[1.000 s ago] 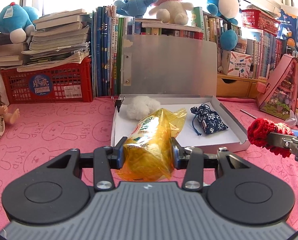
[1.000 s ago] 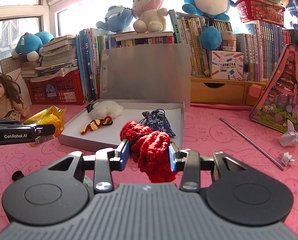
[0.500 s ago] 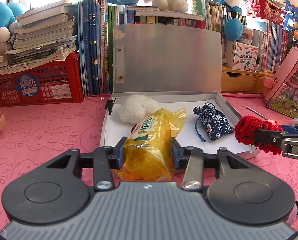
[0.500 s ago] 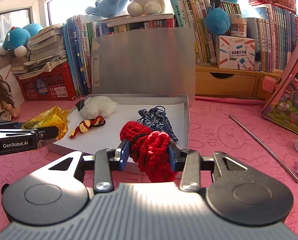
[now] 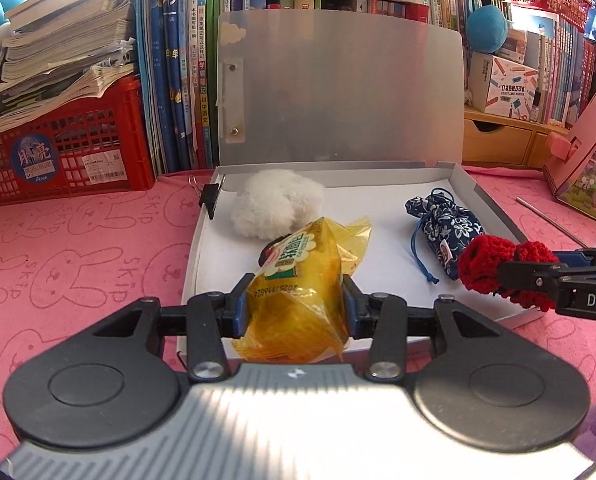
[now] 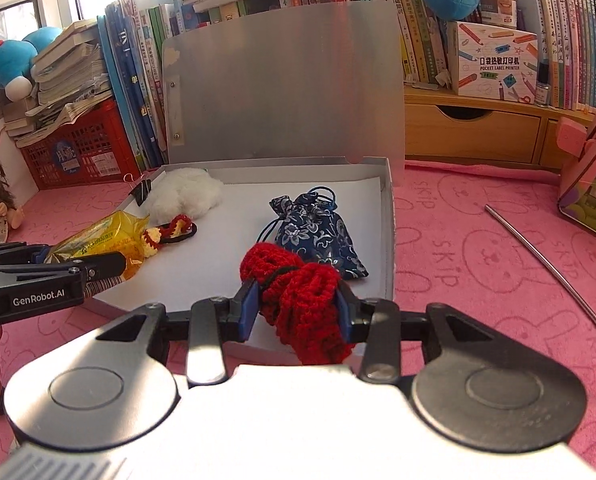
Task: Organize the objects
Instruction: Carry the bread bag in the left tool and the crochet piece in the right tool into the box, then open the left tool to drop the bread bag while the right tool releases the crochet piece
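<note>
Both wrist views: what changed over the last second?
Both grippers advanced toward the open box: the left gripper carried the yellow snack bag over its near edge, and the right gripper brought the red crochet piece over the near-right corner. Nothing was released or newly grasped. The white fluff, blue pouch and small crochet strip stayed put.

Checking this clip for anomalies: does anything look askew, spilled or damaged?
Nothing looks spilled or broken. The binder clip sits on the box rim's far left corner, and a metal rod lies loose on the pink cloth, outside the box. Both seem stray, not damaged.
</note>
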Available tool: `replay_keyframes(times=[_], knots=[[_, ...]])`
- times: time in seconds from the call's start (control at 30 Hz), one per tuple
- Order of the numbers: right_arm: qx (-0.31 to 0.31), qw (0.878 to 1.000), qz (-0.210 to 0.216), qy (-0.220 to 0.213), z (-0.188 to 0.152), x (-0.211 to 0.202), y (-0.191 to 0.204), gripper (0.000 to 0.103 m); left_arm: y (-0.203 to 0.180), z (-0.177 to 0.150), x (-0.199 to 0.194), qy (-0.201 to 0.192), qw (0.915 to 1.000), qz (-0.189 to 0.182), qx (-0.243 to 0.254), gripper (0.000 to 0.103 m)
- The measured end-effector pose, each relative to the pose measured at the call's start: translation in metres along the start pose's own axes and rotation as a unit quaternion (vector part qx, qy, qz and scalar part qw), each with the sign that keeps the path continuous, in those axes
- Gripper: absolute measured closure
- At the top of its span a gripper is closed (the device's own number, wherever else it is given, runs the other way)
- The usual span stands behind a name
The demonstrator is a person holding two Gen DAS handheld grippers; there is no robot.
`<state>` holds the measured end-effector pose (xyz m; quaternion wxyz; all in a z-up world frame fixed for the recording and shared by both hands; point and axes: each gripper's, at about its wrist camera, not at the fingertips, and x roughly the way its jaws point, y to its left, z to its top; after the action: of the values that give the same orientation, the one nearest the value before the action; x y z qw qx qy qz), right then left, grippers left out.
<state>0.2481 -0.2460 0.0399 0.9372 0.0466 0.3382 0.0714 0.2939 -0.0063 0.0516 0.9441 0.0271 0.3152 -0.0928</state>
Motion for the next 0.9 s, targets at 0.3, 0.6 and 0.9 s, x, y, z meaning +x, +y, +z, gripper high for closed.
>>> replay_keyframes(times=[0.3, 0.6, 0.9], knots=[[-0.001, 1.000, -0.002, 0.014, 0.003, 0.019, 0.000, 0.060, -0.007, 0.008, 0.021, 0.013, 0.9997, 0.001, 0.019, 0.054], [0.003, 1.000, -0.011, 0.014, 0.005, 0.028, -0.004, 0.060, -0.008, 0.007, 0.039, 0.025, 0.9992, 0.014, 0.027, 0.054], [0.010, 1.000, -0.012, 0.010, 0.007, 0.036, -0.008, 0.060, -0.004, 0.004, 0.051, 0.031, 0.9991, 0.021, 0.022, 0.055]])
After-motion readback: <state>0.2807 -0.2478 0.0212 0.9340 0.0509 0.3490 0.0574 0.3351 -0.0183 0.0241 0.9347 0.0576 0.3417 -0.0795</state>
